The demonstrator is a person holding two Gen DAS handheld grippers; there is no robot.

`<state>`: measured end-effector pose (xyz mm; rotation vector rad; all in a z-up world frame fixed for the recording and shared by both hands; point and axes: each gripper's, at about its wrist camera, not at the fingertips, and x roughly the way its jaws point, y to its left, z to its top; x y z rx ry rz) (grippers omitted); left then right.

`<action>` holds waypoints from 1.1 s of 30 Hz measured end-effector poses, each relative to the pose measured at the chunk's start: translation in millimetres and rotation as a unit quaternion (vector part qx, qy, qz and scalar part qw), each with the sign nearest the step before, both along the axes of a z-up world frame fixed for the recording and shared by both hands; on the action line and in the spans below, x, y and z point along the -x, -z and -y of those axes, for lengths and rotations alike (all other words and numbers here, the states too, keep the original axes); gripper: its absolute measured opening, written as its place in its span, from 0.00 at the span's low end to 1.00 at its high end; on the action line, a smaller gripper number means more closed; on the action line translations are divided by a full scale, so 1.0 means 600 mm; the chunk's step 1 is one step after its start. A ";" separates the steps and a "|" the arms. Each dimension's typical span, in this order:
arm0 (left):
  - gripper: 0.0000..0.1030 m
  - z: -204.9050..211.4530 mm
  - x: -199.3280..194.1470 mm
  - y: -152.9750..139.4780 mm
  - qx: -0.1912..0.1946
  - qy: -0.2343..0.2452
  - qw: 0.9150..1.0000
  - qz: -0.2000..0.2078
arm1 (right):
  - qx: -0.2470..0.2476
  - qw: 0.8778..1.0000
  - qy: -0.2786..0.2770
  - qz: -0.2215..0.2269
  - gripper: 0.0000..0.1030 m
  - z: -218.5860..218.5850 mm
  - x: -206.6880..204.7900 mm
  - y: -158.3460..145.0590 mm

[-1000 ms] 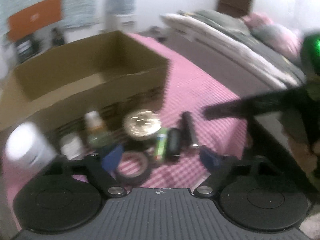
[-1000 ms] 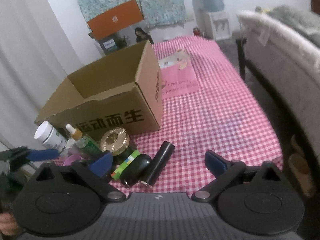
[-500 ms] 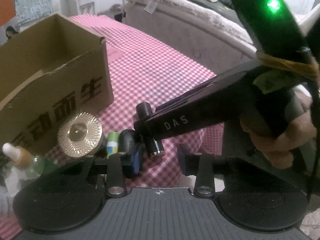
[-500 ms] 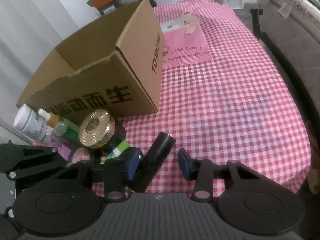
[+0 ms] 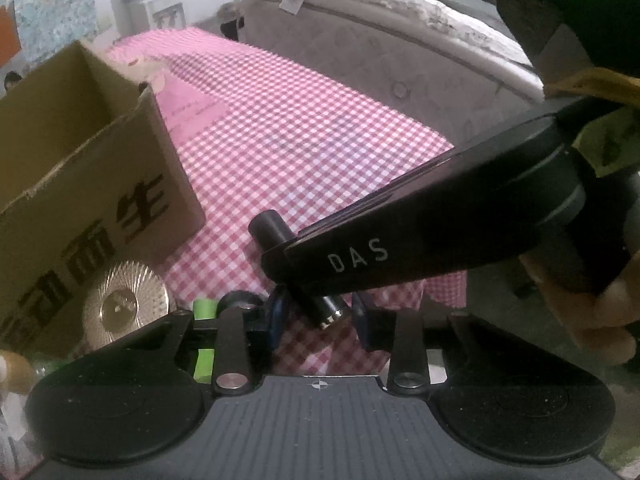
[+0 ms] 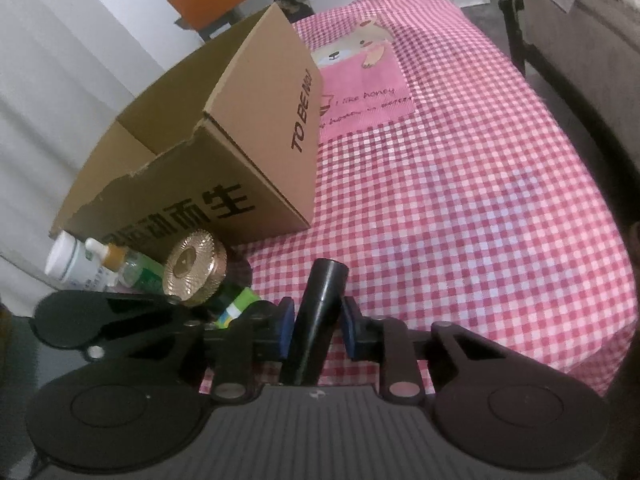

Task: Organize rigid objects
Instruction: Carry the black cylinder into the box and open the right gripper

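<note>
right gripper [image 6: 314, 326]: jaws have just been closing, now clamped on the black tube [image 6: 318, 312], blue pads touching it on both sides. tube lies on the pink checked cloth [image 6: 460, 208] over the bench, far end pointing away from the cam, near end hidden under the gripper body.

left gripper [image 5: 318, 316]: jaws have just been closing too, now narrow. the metal-tipped end of the black tube [image 5: 326, 308] sits between the blue pads, but can't tell if they actually press it; there's a gap on the right side. the right gripper's arm w/ "das" printed on it crosses in front in the left wrist view, and a hand [image 5: 600, 312] wraps its handle at the right edge.

other stuff, left of the tube: gold ribbed round lid [image 6: 196, 266] leaning by the cardboard box [image 6: 224, 148], green & white tube [image 6: 236, 306] just beside the left pad of the right gripper, a small black item [image 5: 240, 302] next to it (too hidden to id). further left a dropper bottle [image 6: 120, 260] w/ green label and a white bottle [image 6: 70, 260], both lying tilted at the foot of the box.

box is open on top, stands on the cloth w/ black print on two sides. pink panel w/ a bear picture [image 6: 360, 80] on the cloth behind it. mattress [image 5: 400, 64] runs along the bench's far side.
</note>
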<state>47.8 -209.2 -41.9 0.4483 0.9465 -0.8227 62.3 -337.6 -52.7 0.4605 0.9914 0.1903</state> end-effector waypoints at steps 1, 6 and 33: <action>0.32 -0.001 0.004 -0.004 0.001 0.002 1.000 0.007 | 0.001 1.000 0.003 0.006 0.25 0.001 0.003 -0.003; 0.31 -0.011 0.020 -0.043 0.024 -0.001 0.999 0.034 | -0.005 0.999 0.019 0.039 0.24 0.009 0.031 -0.046; 0.28 -0.315 -0.177 -0.204 0.054 -0.236 0.967 0.079 | -0.163 0.976 -0.120 0.080 0.16 -0.151 -0.247 -0.219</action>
